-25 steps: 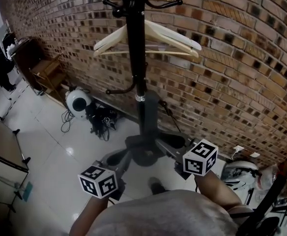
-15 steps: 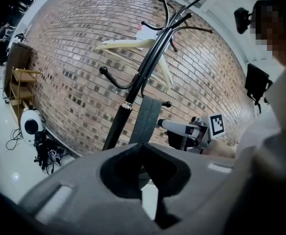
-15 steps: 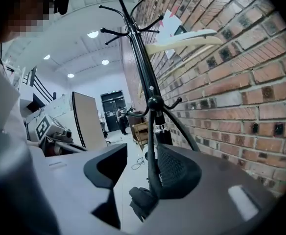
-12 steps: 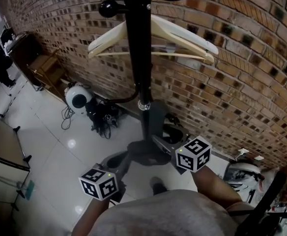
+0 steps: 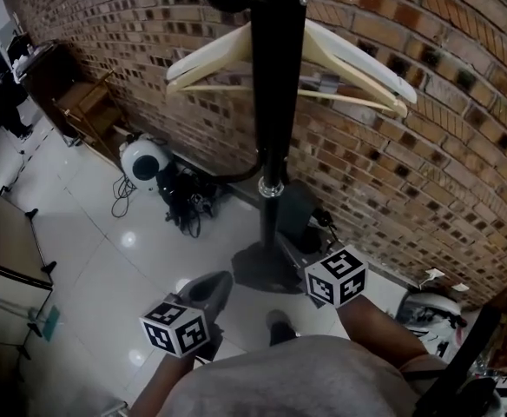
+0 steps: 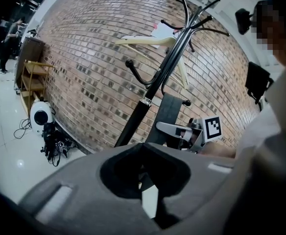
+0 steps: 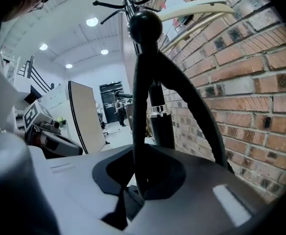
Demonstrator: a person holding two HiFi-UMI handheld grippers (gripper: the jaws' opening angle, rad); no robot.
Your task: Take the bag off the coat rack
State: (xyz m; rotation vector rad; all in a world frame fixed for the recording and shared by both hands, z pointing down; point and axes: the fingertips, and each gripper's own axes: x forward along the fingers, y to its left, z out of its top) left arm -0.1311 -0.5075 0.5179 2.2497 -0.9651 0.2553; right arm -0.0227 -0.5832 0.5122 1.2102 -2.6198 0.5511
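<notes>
**A:** What is standing at the far left?

**B:** A white round device (image 5: pixel 141 162) is sitting on the pale floor (image 5: pixel 80 259) beside a tangle of black cables (image 5: pixel 184 207), against the brick wall (image 5: pixel 427 163).

**A:** And the left gripper?

**B:** The left gripper (image 6: pixel 150 199) is hovering low, left of the coat rack (image 5: pixel 275 102). Its fingers are standing narrowly apart with a strip of floor showing between them, and they are holding nothing.

**A:** What is on the rack?

**B:** A pale wooden hanger (image 5: pixel 358 63) is hanging high on it. Lower down, the dark grey bag (image 6: pixel 168 112) is hanging just right of the pole, its black strap (image 7: pixel 139 121) looping over a round knob (image 7: pixel 144 26).

**A:** And the right gripper?

**B:** The right gripper (image 7: pixel 133 192) is reaching up beneath the bag. One side of the strap is running straight down into its fingers, which are pinching narrowly on it.
</notes>
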